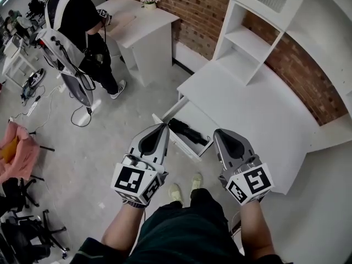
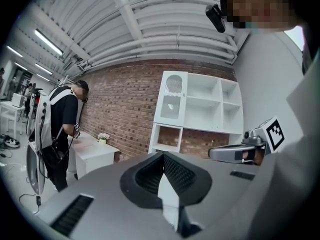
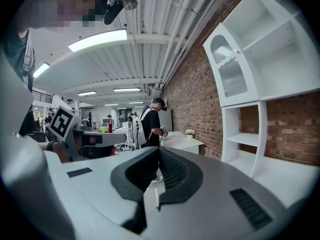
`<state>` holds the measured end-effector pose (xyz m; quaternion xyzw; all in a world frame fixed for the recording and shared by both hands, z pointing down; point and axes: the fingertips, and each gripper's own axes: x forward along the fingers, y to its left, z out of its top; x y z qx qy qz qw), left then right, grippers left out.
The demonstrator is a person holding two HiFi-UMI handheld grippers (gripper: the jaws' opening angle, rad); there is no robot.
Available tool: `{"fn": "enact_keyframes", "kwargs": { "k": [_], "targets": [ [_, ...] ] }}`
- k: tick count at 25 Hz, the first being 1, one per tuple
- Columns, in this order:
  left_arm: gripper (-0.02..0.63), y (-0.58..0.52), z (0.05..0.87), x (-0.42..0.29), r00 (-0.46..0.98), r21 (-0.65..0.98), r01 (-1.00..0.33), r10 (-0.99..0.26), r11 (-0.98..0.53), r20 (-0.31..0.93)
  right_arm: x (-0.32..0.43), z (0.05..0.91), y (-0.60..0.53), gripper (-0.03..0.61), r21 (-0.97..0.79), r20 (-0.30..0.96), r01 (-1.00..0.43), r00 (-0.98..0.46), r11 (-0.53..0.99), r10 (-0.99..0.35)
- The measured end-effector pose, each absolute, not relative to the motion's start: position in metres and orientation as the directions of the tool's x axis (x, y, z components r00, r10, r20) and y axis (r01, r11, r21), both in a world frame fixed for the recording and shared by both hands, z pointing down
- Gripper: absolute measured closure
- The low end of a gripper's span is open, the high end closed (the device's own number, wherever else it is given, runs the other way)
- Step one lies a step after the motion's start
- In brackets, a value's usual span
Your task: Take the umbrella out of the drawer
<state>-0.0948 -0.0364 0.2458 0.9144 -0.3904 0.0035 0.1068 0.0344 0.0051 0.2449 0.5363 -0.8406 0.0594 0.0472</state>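
A black folded umbrella (image 1: 188, 132) lies in the open white drawer (image 1: 183, 146) that is pulled out from under the white desk (image 1: 258, 106). In the head view both grippers are held side by side just short of the drawer. My left gripper (image 1: 163, 126) points at the drawer's left end, its jaws shut and empty. My right gripper (image 1: 219, 132) points at the drawer's right end, also shut with nothing in it. The left gripper view shows its own closed jaws (image 2: 163, 156) and the right gripper (image 2: 216, 154) beside it. The right gripper view shows closed jaws (image 3: 159, 151) too. The umbrella appears in neither gripper view.
A white shelf unit (image 1: 250, 37) stands on the desk against the brick wall (image 1: 187, 7). A person (image 1: 77, 32) in black stands at a white table (image 1: 146, 29) with a flower pot (image 1: 149, 0). Cables, chairs and a pink cloth (image 1: 19, 150) sit at the left.
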Motion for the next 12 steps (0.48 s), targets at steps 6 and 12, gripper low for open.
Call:
{"fn": "enact_keyframes", "kwargs": {
  "k": [6, 12],
  "targets": [
    [0.607, -0.059, 0.271, -0.082, 0.694, 0.205, -0.716, -0.712, -0.667, 0.106, 0.037, 0.276, -0.025, 0.574, -0.056, 0.185, -0.892, -0.452, 0.449, -0.873],
    [0.607, -0.096, 0.298, -0.072, 0.672, 0.226, -0.736, -0.728, -0.638, 0.136, 0.037, 0.311, -0.070, 0.574, -0.062, 0.236, -0.856, -0.512, 0.513, -0.826]
  ]
}}
